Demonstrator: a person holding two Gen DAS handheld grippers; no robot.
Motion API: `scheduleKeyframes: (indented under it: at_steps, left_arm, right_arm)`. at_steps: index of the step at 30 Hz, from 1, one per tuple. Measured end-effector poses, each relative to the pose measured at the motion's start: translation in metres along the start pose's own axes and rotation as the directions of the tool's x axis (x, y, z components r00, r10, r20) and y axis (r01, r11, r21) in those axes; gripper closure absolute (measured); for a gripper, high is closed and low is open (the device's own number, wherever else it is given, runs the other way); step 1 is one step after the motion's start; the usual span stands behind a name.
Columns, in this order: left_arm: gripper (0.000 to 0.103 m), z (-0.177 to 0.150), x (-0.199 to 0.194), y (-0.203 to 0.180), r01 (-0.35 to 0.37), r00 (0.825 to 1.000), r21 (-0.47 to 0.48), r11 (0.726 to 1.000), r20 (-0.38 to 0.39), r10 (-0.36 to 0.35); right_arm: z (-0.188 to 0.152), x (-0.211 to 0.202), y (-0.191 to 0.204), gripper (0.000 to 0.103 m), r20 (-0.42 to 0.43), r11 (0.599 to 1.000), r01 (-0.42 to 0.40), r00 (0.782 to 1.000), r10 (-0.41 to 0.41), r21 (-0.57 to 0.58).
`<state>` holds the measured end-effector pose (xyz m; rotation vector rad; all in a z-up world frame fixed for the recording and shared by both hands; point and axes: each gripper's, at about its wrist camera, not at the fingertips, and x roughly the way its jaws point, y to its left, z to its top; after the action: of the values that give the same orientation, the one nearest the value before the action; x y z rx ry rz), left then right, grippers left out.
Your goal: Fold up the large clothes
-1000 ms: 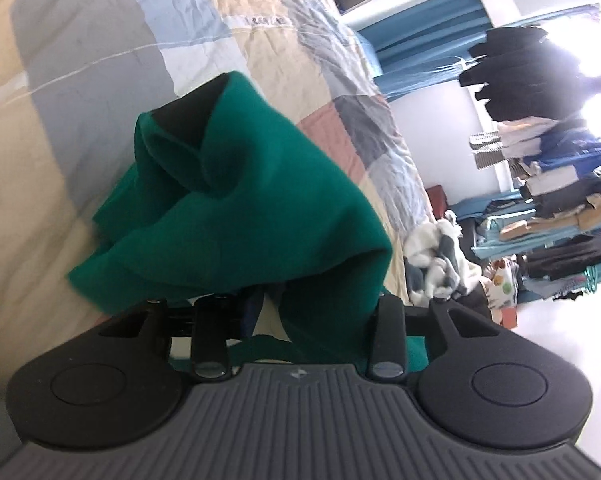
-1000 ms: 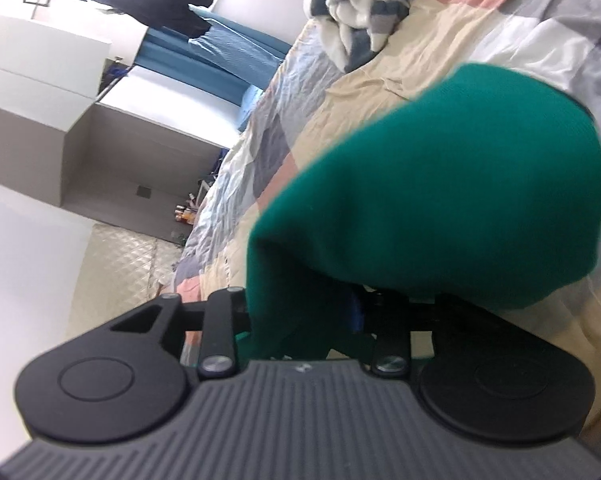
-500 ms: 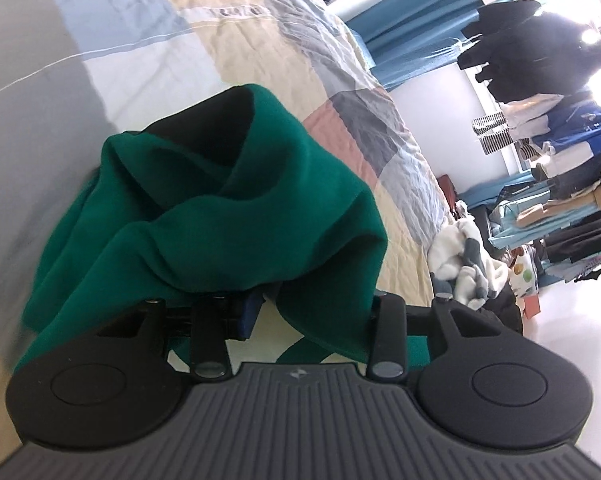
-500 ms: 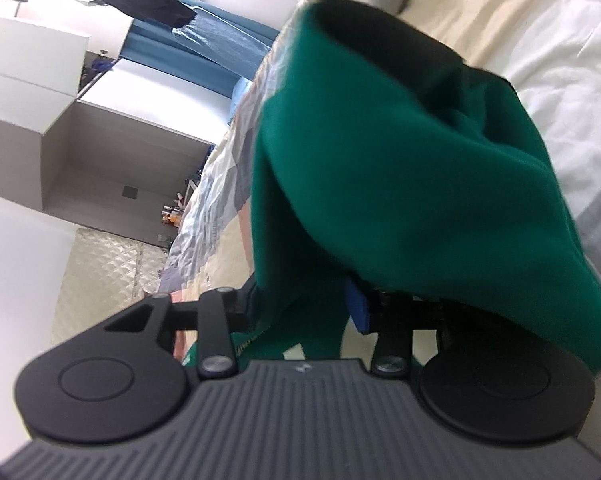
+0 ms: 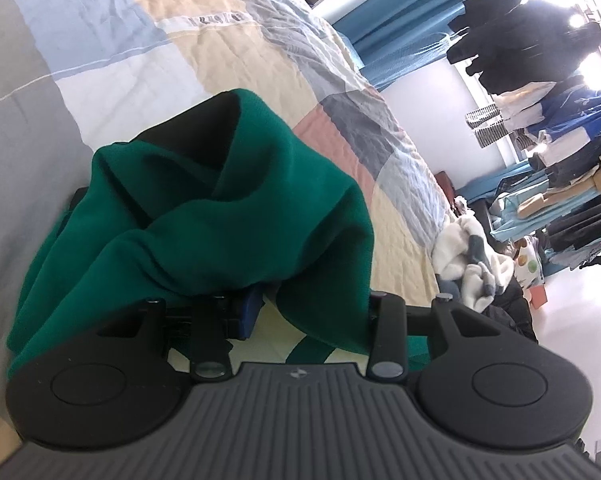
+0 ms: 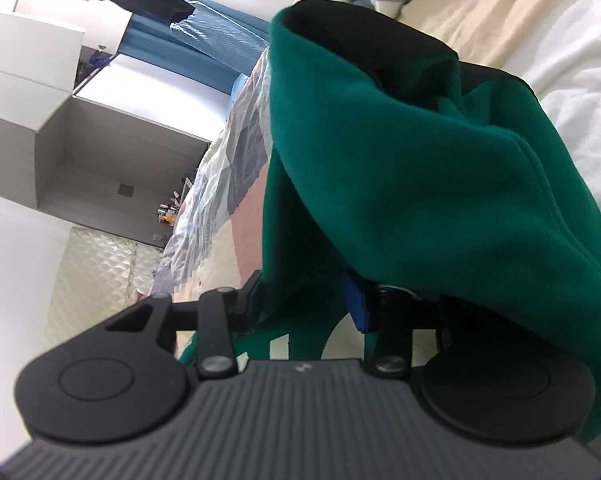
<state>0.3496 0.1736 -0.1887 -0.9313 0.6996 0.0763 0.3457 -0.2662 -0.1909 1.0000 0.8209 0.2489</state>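
A soft, fleecy green garment (image 5: 228, 216) with a dark ribbed band along one edge lies bunched in thick rounded folds on the bed (image 5: 112, 52), whose quilted cover is a wrinkled patchwork of grey, cream, blue and pink. The left gripper (image 5: 308, 312) is clamped on a fold of it. The right gripper (image 6: 312, 300) likewise pinches the cloth, which drapes heavily over its fingers.

I count one green fleece garment with black lining (image 5: 228, 216) at frame centre, one patchwork quilted bedspread (image 5: 148, 32) upper left, one white-and-grey fluffy bundle (image 5: 472, 256) right, and my two black grippers.
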Motion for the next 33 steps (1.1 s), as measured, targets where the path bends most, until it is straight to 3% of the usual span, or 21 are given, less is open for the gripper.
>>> scheduleKeyframes:
  at_steps: [7,11,16,19,25,27,29,33]
  left_arm:
    - [0.056,-0.004,-0.03,-0.021,0.001,1.0,0.115,0.993,-0.002,0.0]
    - [0.051,-0.006,-0.044,-0.018,0.01,0.999,0.102,0.995,-0.037,-0.006]
    - [0.016,-0.007,-0.065,0.001,0.092,0.995,-0.004,0.996,-0.035,-0.092]
    - [0.014,-0.006,-0.077,-0.002,0.113,0.993,0.013,0.993,0.017,-0.113]
    - [0.014,-0.02,-0.065,-0.025,0.164,0.985,0.152,0.975,0.024,-0.17]
    - [0.014,-0.029,-0.054,-0.037,0.127,0.987,0.263,0.956,0.058,-0.147]
    - [0.014,-0.036,-0.043,-0.048,0.046,0.992,0.358,0.932,0.094,-0.085]
    - [0.014,-0.046,-0.023,-0.064,-0.09,0.987,0.497,0.863,0.16,0.011]
  right_arm:
    - [-0.013,-0.027,0.02,0.05,0.004,0.99,-0.044,0.999,0.045,-0.132]
    - [-0.023,-0.044,0.037,0.026,0.017,0.966,-0.083,0.996,0.09,-0.243]
    - [-0.028,-0.054,0.045,0.026,0.013,0.936,-0.061,0.997,0.07,-0.347]
    - [-0.027,-0.053,0.044,0.026,-0.001,0.928,-0.058,0.998,0.062,-0.369]
    - [-0.026,-0.041,0.053,0.026,0.04,0.899,0.036,0.999,-0.021,-0.437]
    - [-0.024,-0.04,0.053,0.028,0.058,0.877,0.079,0.997,-0.058,-0.474]
    - [-0.024,-0.038,0.054,0.029,0.076,0.846,0.112,0.993,-0.085,-0.521]
    - [-0.033,-0.032,0.054,0.03,0.113,0.754,0.173,0.985,-0.131,-0.634]
